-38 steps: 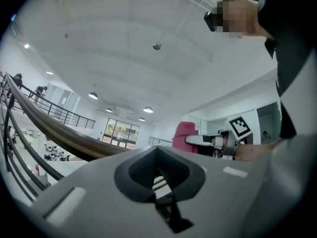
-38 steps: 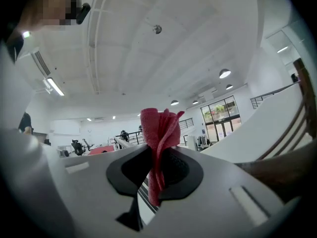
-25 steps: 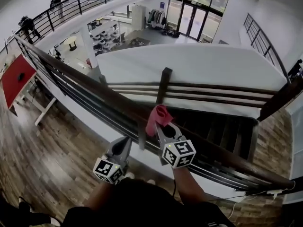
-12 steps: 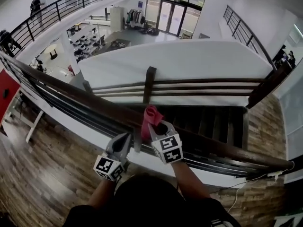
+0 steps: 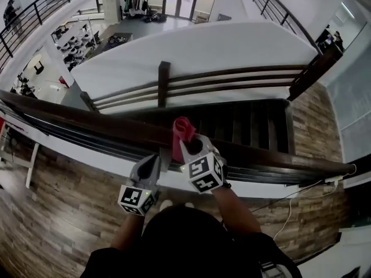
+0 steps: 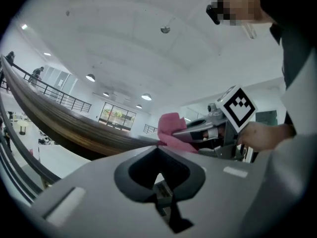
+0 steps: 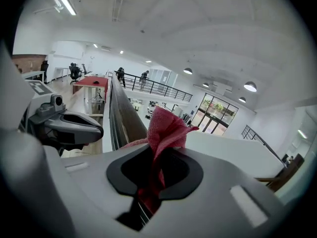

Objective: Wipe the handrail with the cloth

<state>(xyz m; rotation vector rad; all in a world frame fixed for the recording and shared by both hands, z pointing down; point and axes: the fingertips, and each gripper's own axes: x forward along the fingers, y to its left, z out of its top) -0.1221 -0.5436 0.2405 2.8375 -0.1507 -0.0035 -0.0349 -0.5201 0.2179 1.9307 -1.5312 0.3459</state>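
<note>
My right gripper [image 5: 188, 145] has its jaws clamped tight on the pink cloth [image 5: 181, 130], which bunches up out of them and stands right at the top of the dark wooden handrail [image 5: 87, 122]. In the right gripper view its lower fold seems to lie against the rail, though I cannot tell whether it presses on it. My left gripper [image 5: 152, 164] sits just beside the right one on the near side of the same rail, its jaws closed together with nothing between them.
</note>
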